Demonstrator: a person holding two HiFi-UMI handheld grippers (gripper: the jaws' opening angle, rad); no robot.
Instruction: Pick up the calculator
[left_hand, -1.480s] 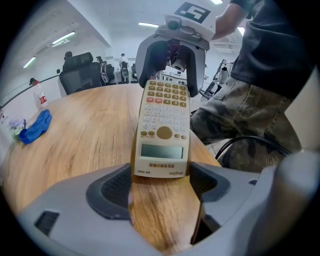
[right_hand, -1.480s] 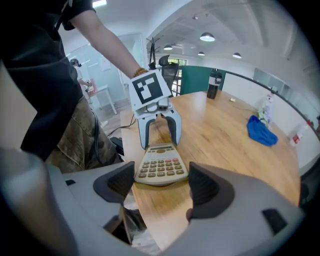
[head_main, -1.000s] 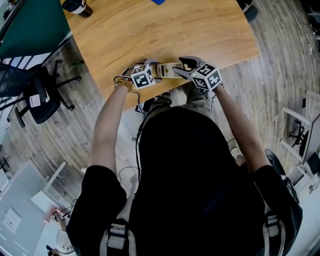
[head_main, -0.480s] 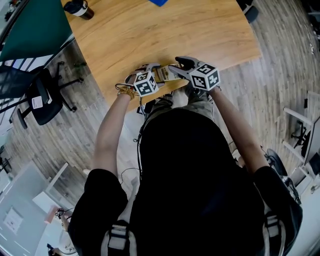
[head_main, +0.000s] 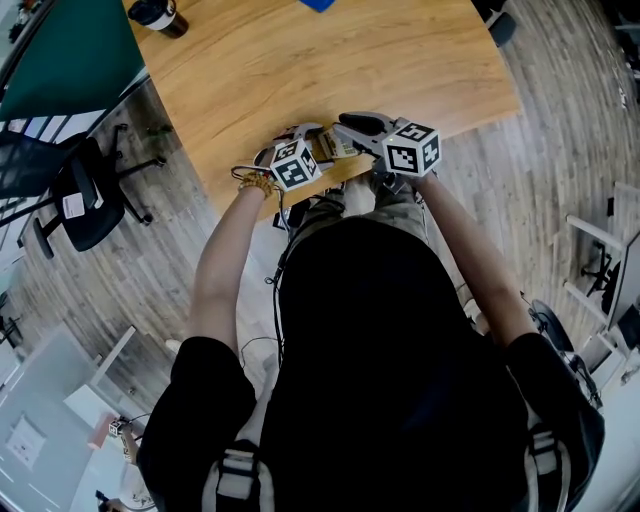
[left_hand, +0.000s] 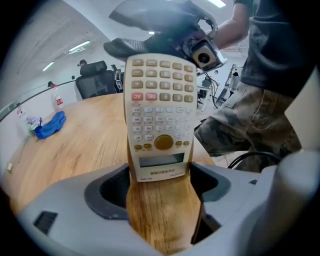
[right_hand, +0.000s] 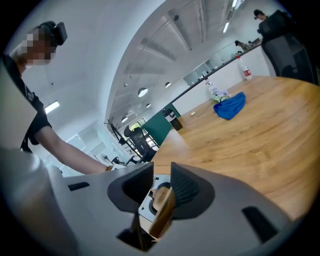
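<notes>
Left gripper (left_hand: 160, 175) clamps the calculator (left_hand: 159, 110) across its display end. Right gripper (right_hand: 161, 192) is closing on the keypad end, pads look seated. Calculator is tipped up at the table (head_main: 330, 60) near edge. Grasp done, clean lift likely pending. Count: one calculator, two grippers, one blue cloth (left_hand: 49, 125).

both bare forearms reach forward, the left forearm (head_main: 225, 250) and the right forearm (head_main: 465, 250). the left gripper (left_hand: 159, 185) clamps the sides of the calculator (left_hand: 159, 110). the right gripper (right_hand: 161, 192) faces it, its jaws closing on the calculator's other end.
</notes>
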